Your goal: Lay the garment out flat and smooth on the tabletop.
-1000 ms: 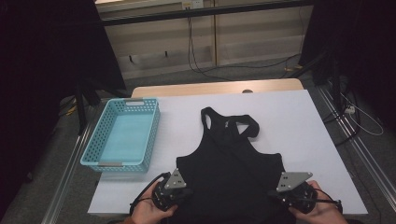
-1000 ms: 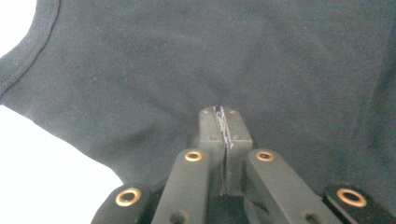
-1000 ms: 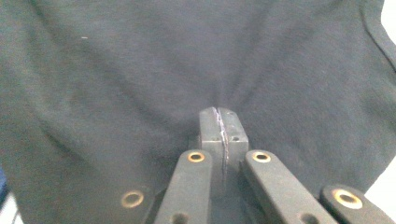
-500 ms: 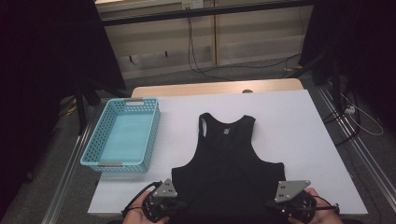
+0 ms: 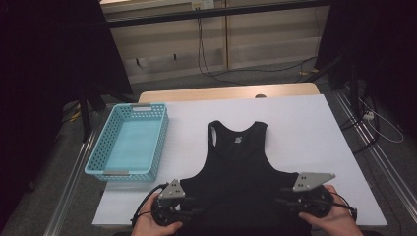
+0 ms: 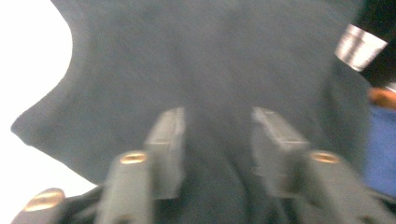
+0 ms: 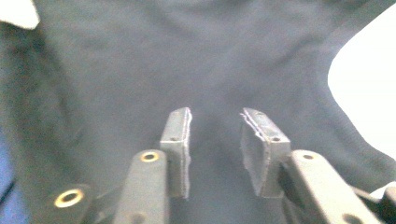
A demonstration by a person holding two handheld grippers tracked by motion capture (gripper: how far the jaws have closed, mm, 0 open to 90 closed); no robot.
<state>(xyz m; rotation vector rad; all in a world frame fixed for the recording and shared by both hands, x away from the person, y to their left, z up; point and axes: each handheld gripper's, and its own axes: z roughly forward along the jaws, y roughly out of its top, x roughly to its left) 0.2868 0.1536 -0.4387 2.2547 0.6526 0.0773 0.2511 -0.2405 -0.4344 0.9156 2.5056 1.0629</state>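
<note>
Because the black tank top (image 5: 239, 167) had been spread flat with its neck toward the top of the frame, it lay at lower centre of the white table (image 5: 305, 123), its hem at the near edge, apparently laid out for folding, well apart from the blue basket (image 5: 129, 142) at left. Both the left gripper (image 5: 194, 212) and right gripper (image 5: 282, 201) stood released over the hem corners, jaws parted, pads clear of the cloth. Compared with the earlier frames, both sets of jaws had just been opening, and the straps, formerly bunched, lay straight.
</note>
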